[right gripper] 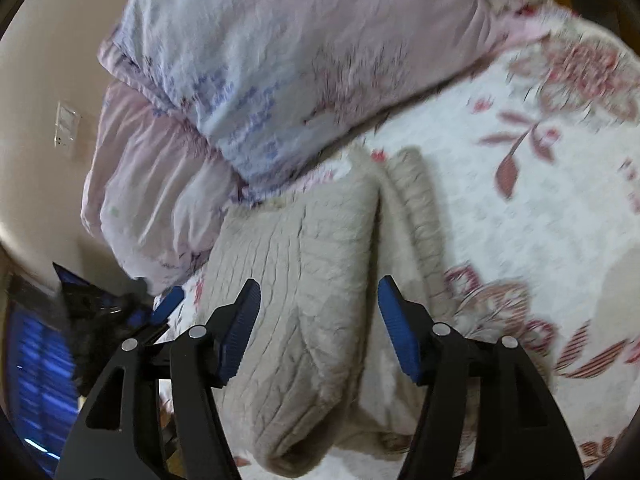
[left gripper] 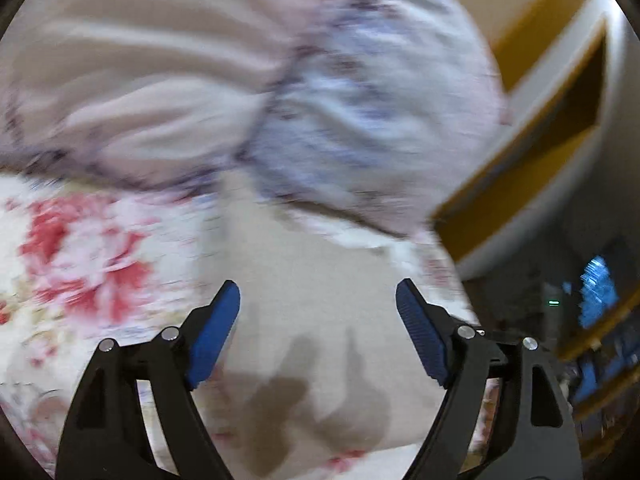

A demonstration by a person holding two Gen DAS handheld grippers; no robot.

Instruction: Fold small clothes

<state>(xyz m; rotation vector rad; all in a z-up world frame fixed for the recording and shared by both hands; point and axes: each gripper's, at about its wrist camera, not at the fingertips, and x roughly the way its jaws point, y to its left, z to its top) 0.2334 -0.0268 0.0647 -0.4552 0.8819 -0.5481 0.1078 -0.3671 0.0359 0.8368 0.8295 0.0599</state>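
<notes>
A small beige ribbed knit garment (right gripper: pixel 304 280) lies folded on the floral bedsheet (right gripper: pixel 520 208), its doubled edge toward me. My right gripper (right gripper: pixel 318 294) is open and empty just above it, blue pads either side of the fold. In the left wrist view the same beige garment (left gripper: pixel 312 304) is blurred under my left gripper (left gripper: pixel 318 300), which is open and empty, its shadow on the cloth. The tip of the left gripper (right gripper: pixel 168 300) shows at the garment's left edge in the right wrist view.
A bundled pale pink and blue quilt (right gripper: pixel 280 80) lies just behind the garment; it also fills the top of the left wrist view (left gripper: pixel 280 92). A yellow and white shelf unit (left gripper: pixel 540 140) stands right of the bed. A wall with a switch plate (right gripper: pixel 66 124) is at left.
</notes>
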